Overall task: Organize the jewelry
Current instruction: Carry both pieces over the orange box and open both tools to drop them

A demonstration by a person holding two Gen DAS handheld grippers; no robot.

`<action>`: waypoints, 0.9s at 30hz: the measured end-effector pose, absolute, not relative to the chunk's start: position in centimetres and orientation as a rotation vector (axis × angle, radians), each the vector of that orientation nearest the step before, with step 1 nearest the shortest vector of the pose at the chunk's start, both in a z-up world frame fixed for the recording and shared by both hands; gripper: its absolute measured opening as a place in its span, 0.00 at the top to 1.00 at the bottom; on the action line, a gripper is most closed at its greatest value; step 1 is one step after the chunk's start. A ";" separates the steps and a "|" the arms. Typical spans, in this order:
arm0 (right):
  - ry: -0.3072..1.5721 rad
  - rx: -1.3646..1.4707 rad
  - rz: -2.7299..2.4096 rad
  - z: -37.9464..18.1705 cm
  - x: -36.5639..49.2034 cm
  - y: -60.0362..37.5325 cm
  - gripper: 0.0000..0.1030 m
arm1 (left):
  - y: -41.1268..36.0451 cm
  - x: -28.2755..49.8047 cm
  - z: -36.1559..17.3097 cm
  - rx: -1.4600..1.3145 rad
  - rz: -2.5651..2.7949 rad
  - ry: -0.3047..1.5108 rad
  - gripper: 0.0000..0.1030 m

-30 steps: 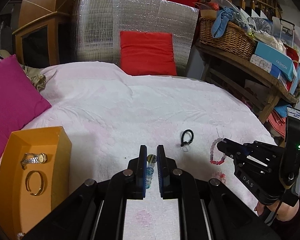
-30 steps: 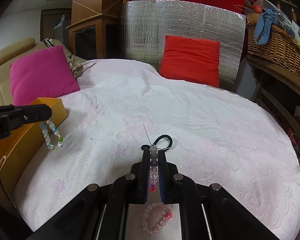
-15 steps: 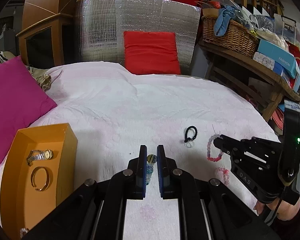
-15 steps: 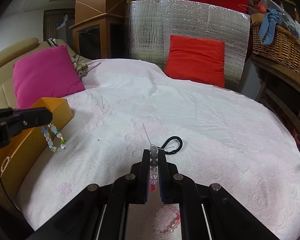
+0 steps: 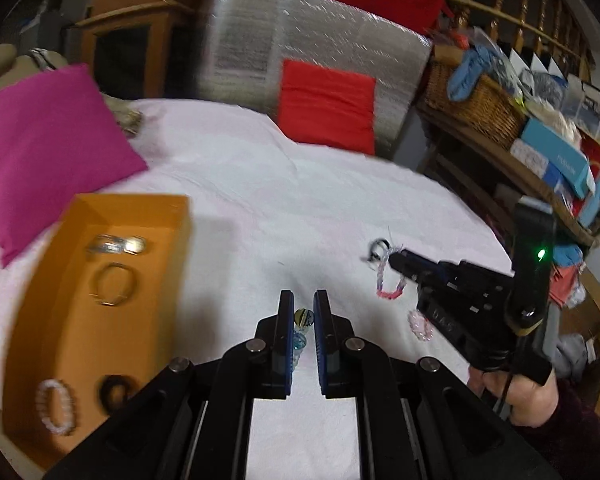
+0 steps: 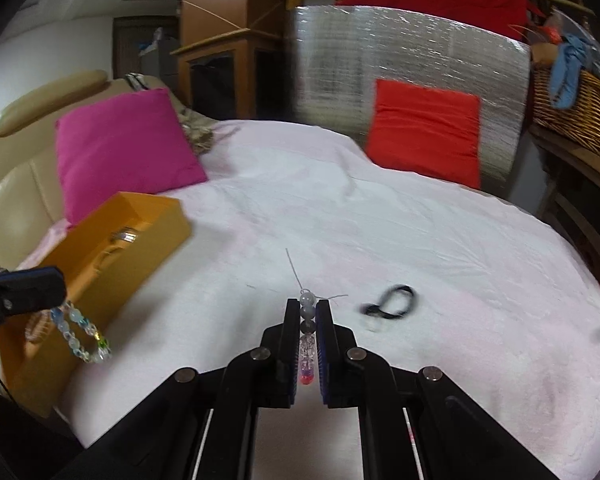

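Two handheld grippers are up over a round bed covered in a pale pink-white bedspread (image 6: 420,240), and each one carries a beaded bracelet. The left gripper (image 5: 304,312) has its jaws pressed together on a blue-and-clear bead bracelet (image 6: 80,336), which in the right wrist view dangles in a loop from the fingertips, just in front of the near end of an orange box (image 5: 60,320). The right gripper (image 6: 309,312) is likewise clamped on a pink-and-clear bead bracelet (image 5: 388,280); a column of grey, dark and clear beads ending in a red one sits pinched between its pads, and thin loose thread ends stick out past the fingertips. From the left wrist view that bracelet hangs as a loop under the right gripper's tip, above the bedspread. The orange box sits open at the left side of the bed, beside a magenta cushion (image 5: 40,148). Inside it lie a silver watch (image 5: 118,245), a gold bangle (image 5: 112,284), a pale bead bracelet (image 5: 56,406) and a dark hair tie (image 5: 116,394). A black hair tie (image 6: 392,306) lies on the bedspread just right of the right gripper's fingertips, blurred. A red cushion (image 6: 424,132) leans against a silver foil panel (image 6: 380,52) at the far side of the bed. A person's hand (image 5: 516,396) grips the right tool's handle.
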State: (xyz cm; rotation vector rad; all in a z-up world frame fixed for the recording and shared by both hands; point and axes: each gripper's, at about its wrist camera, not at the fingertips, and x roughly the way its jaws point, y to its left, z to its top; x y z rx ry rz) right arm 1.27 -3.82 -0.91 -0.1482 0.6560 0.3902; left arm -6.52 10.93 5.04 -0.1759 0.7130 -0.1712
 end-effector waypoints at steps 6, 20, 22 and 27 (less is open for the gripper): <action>0.630 -0.119 0.538 1.7 0.5 2.8 0.92 | 17.1 -9.4 9.5 -0.169 -0.056 0.614 0.91; 0.663 -0.142 0.790 2.4 -0.6 16.4 0.91 | 30.0 -8.6 5.9 -0.150 0.213 0.701 0.91; 0.696 -0.141 0.813 1.4 -0.6 17.6 0.91 | 30.6 -8.0 4.5 -0.159 0.206 0.732 0.91; 0.779 -0.167 0.835 -2.1 -0.3 19.9 0.91 | 31.5 -6.9 1.0 -0.175 0.168 0.812 0.91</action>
